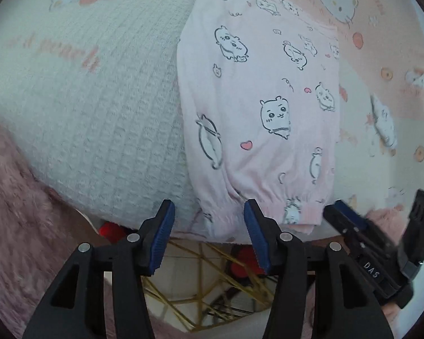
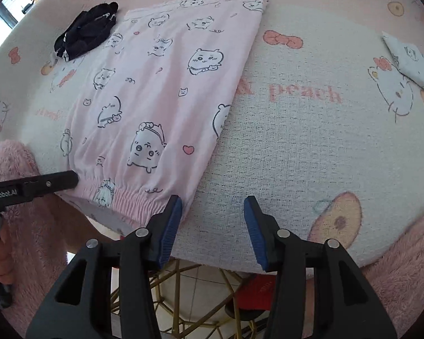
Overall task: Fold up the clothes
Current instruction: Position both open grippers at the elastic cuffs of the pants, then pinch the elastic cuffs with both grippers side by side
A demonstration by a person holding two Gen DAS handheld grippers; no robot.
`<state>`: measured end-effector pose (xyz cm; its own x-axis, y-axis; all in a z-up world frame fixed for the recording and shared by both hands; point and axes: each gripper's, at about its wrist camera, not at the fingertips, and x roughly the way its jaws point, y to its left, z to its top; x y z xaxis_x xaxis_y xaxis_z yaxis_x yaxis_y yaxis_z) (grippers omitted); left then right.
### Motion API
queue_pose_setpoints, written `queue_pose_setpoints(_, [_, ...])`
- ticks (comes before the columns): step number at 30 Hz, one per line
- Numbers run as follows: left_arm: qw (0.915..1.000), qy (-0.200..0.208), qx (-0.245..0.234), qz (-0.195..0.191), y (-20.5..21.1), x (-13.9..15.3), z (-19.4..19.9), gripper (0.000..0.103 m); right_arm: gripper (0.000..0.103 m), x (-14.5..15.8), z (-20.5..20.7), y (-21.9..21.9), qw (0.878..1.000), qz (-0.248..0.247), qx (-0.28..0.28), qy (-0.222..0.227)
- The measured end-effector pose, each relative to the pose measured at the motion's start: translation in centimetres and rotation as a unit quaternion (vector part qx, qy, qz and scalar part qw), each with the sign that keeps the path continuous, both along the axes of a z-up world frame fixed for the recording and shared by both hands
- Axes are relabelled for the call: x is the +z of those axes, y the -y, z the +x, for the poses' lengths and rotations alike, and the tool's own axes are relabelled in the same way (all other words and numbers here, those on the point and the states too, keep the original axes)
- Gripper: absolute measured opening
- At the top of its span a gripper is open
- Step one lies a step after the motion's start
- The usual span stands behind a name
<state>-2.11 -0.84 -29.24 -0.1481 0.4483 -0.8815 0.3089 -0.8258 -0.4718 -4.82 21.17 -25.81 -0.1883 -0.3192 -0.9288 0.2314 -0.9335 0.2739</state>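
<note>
The round bench covered in a white waffle-knit cartoon-cat cloth is carrying everything. On it the pale pink cartoon-printed pyjama trousers are lying flat and folded lengthwise, their long axis running from the gathered cuffs at the near rim away towards the far side, where the waistband end is pointing. Beside their far end a small black crumpled garment is resting, and a white printed folded cloth is lying well apart to the right. The left tongs are hovering low at the near rim, spread wide, their right pad just beside the cuff. The right tongs are likewise spread, empty, levelled over the rim just right of the cuff corner.
</note>
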Motion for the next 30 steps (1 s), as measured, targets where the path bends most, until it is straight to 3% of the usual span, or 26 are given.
queue_pose_setpoints(1, [0.9994,0.003,0.011,0.034,0.1,-0.3,0.3,0.053,0.047,-0.2,-0.1,-0.5,0.999,-0.043,-0.008,0.017])
queue_pose_setpoints(3, [0.9991,0.002,0.012,0.041,0.0,-0.4,0.5,0.053,0.047,-0.7,-0.5,-1.3,0.992,-0.115,-0.029,0.050])
queue_pose_setpoints(6, [0.9995,-0.012,0.004,0.028,0.0,0.4,0.2,0.053,0.047,-1.2,-0.7,-1.0,0.992,-0.111,-0.035,0.052])
queue_pose_setpoints(10, [0.9982,-0.015,0.038,0.043,1.3,0.8,-0.1,0.052,0.050,-1.4,-0.7,0.3,0.993,-0.101,-0.023,0.052])
queue_pose_setpoints(12, [0.9984,-0.027,0.040,0.030,2.4,2.0,0.4,0.045,0.039,-1.4,-0.7,0.9,0.993,-0.102,-0.019,0.053])
queue_pose_setpoints(14, [0.9985,-0.039,0.037,0.007,2.1,2.5,0.1,0.032,0.039,-1.3,-0.4,0.7,0.994,-0.095,-0.020,0.051])
queue_pose_setpoints(16, [0.9988,-0.033,0.037,-0.002,2.0,2.0,-0.2,0.025,0.042,-1.5,-0.3,0.5,0.994,-0.094,-0.024,0.053])
queue_pose_setpoints(19, [0.9989,-0.020,0.042,0.001,1.9,0.5,-1.1,0.025,0.047,-1.7,-0.7,1.0,0.995,-0.083,-0.010,0.047])
queue_pose_setpoints(22, [0.9991,-0.028,0.033,-0.003,1.8,1.1,-0.9,0.021,0.034,-1.6,-1.1,1.9,0.998,-0.056,0.020,0.033])
queue_pose_setpoints(24, [0.9989,-0.037,0.031,0.000,1.9,1.6,-0.5,0.017,0.021,-1.6,-1.2,1.4,0.997,-0.071,0.015,0.039])
queue_pose_setpoints(27, [0.9984,-0.049,0.027,0.006,2.0,2.6,0.0,0.017,0.015,-0.8,-0.8,0.6,0.995,-0.095,0.002,0.039])
queue_pose_setpoints(30, [0.9979,-0.062,0.010,-0.013,1.8,3.3,0.4,0.017,0.012,0.3,0.0,0.1,0.995,-0.091,-0.006,0.032])
